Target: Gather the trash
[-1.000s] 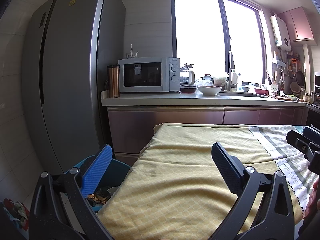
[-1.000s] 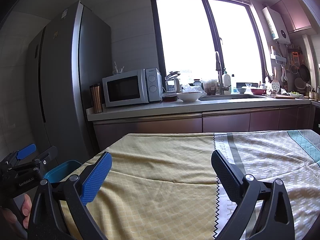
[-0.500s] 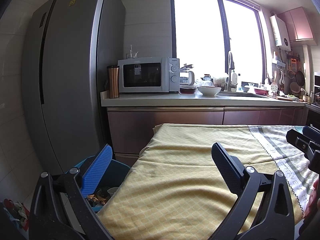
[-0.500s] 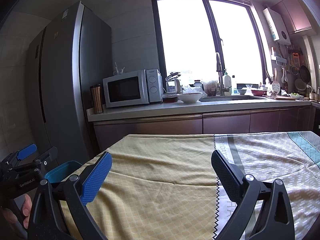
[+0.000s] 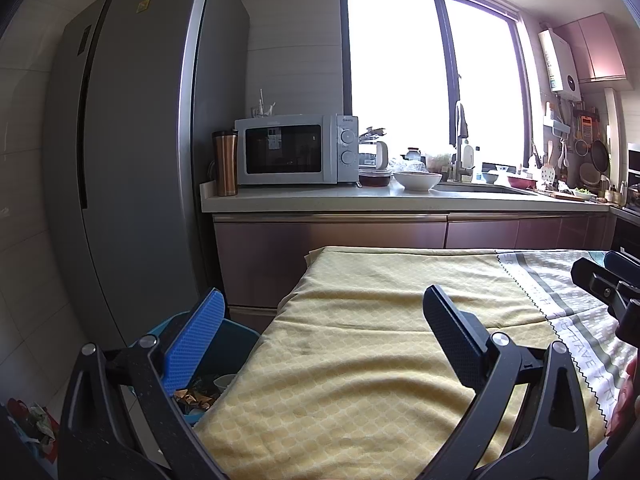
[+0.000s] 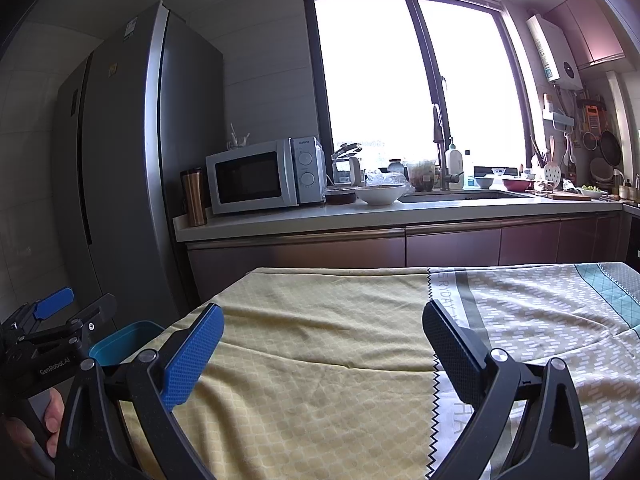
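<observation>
Jaws spread, blue bin (image 5: 236, 340) (crumpled wrappers inside) beside tablecloth (image 5: 360, 360)

Cloth-covered table (image 6: 624, 364) before the kitchen counter.
Spread flat with a yellow patterned tablecloth (image 5: 360, 360) (image 6: 320, 360), grey-and-white banded toward the right; otherwise lay bare.

Strong backlight from the window (image 5: 432, 92), blown out to pure white in both views. The fridge (image 6: 120, 168) and the cabinets (image 5: 332, 236) sit in dim shade. Soft sheen on the tablecloth (image 6: 320, 344). Heavy fisheye bending and dark vignette at the corners. Focus sharp, no motion blur.
</observation>
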`<state>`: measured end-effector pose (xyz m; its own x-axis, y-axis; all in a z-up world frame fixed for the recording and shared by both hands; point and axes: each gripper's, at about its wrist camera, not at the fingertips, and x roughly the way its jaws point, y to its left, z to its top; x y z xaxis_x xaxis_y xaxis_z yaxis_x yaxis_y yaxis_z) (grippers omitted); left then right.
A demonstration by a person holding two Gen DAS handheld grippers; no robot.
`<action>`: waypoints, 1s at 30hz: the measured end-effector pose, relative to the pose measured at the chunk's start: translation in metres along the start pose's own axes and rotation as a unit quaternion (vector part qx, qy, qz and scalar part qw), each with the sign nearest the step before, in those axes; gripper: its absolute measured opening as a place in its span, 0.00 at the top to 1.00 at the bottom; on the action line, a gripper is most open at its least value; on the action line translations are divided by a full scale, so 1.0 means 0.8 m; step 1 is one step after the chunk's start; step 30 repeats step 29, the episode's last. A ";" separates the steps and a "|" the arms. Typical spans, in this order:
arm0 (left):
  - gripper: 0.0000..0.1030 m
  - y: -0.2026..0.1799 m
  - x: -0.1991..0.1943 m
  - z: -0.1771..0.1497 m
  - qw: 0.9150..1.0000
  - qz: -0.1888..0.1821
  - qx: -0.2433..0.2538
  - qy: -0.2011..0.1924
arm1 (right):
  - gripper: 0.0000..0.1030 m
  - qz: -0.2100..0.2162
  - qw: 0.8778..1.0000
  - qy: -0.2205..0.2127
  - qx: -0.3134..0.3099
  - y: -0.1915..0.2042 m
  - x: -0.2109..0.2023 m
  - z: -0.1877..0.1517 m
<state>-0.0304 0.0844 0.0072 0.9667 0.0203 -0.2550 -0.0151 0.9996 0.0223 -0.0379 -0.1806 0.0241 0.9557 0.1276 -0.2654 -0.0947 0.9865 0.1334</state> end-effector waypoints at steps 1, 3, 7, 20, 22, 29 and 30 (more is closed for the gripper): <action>0.05 0.000 0.001 0.000 1.000 0.000 0.000 0.000 | 0.07 -0.001 1.000 0.000 0.000 0.000 0.001 0.000; 0.05 0.000 0.001 0.000 1.000 -0.001 0.000 0.002 | 0.07 0.000 1.000 0.001 0.001 -0.001 0.002 0.000; 0.05 -0.001 0.002 0.000 1.000 0.000 0.001 0.002 | 0.07 0.001 1.000 0.002 0.003 -0.004 0.001 -0.002; 0.05 -0.008 0.012 -0.004 1.000 -0.008 0.009 0.014 | 0.07 0.000 1.000 0.005 0.008 -0.011 0.004 -0.007; 0.05 -0.011 0.022 -0.006 0.999 -0.025 0.011 0.035 | 0.07 -0.001 1.000 0.009 0.010 -0.016 0.006 -0.008; 0.05 -0.030 0.101 -0.020 0.986 -0.063 0.020 0.155 | 0.07 -0.015 0.998 0.058 0.031 -0.071 0.020 -0.010; 0.05 -0.030 0.101 -0.020 0.986 -0.063 0.020 0.155 | 0.07 -0.015 0.998 0.058 0.031 -0.071 0.020 -0.010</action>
